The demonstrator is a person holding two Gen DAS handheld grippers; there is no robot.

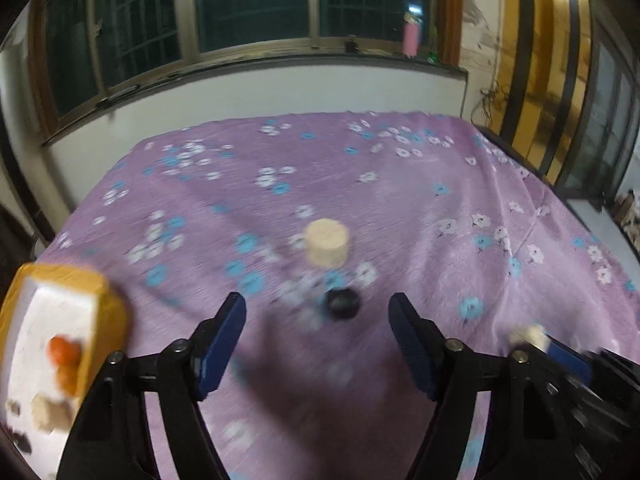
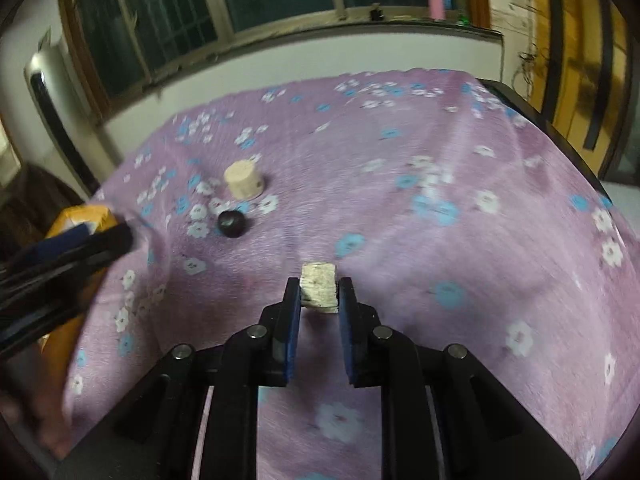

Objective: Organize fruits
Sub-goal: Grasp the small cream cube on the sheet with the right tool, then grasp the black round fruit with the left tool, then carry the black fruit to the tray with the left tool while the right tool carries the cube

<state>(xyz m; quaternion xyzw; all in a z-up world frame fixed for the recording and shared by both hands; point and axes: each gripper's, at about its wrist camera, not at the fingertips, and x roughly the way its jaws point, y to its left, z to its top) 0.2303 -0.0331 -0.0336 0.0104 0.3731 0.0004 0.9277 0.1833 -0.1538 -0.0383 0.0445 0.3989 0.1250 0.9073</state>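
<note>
Two pieces look left out on the cloth, and a third is mid-carry, so I'd call this roughly half done. The pale cube chunk is pinched between the pads of the right gripper, jaws squeezed onto its sides, held just above the near middle of the purple flowered tablecloth. Guessing it's headed for the box next.

Further out and to the left sit a pale round slice and a small dark round fruit, close together but not touching, both loose on the cloth.

Over in the left wrist view, the yellow box with a white inside is at the near left edge, and it already holds orange-red fruit plus another pale chunk. Pretty blurry, so can't name them better.

The left gripper hangs with its jaws wide apart and nothing in them, pointed toward the dark fruit and slice.
</note>
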